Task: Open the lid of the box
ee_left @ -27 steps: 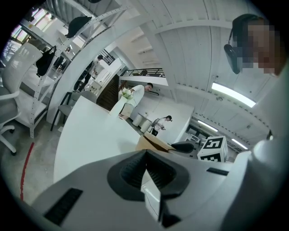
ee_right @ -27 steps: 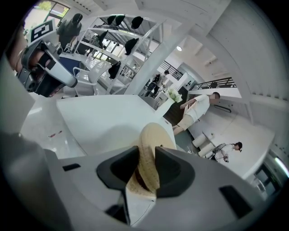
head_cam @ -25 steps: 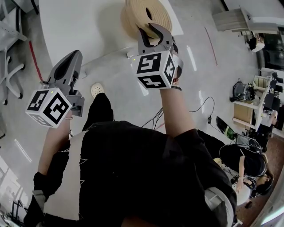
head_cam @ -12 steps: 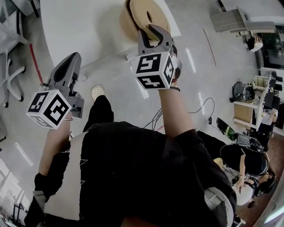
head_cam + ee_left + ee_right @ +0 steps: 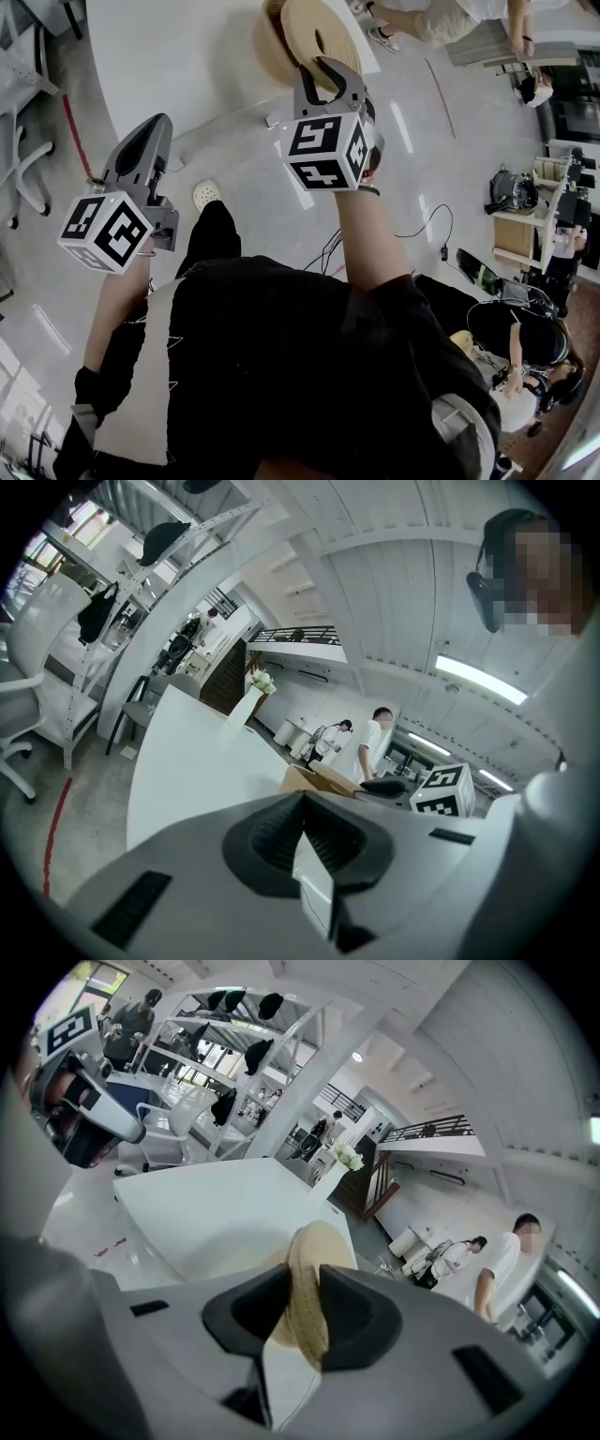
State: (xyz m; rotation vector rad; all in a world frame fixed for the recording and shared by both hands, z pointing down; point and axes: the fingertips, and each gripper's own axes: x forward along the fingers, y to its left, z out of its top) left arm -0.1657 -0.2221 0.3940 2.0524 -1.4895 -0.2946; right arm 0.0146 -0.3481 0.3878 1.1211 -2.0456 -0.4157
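A round tan box (image 5: 270, 49) sits at the near edge of the white table (image 5: 178, 56). Its flat lid (image 5: 317, 34) stands tilted up on edge above the box. My right gripper (image 5: 324, 71) is shut on the lid's rim; in the right gripper view the lid (image 5: 307, 1279) is pinched edge-on between both pads. My left gripper (image 5: 153, 129) hangs lower left, off the table and away from the box, shut with nothing in it. In the left gripper view, the box (image 5: 317, 780) and the right gripper's marker cube (image 5: 443, 790) lie ahead of the shut left gripper (image 5: 302, 829).
A grey chair (image 5: 21, 155) stands at the far left. A red line (image 5: 73, 131) runs on the floor beside the table. A person (image 5: 441, 17) passes at the top right. Desks with equipment and seated people fill the right side (image 5: 544, 216). Cables (image 5: 412, 230) lie on the floor.
The lid has swung up from nearly flat to steeply tilted in my right gripper. A person has come into view at the top right. My left gripper has barely moved.
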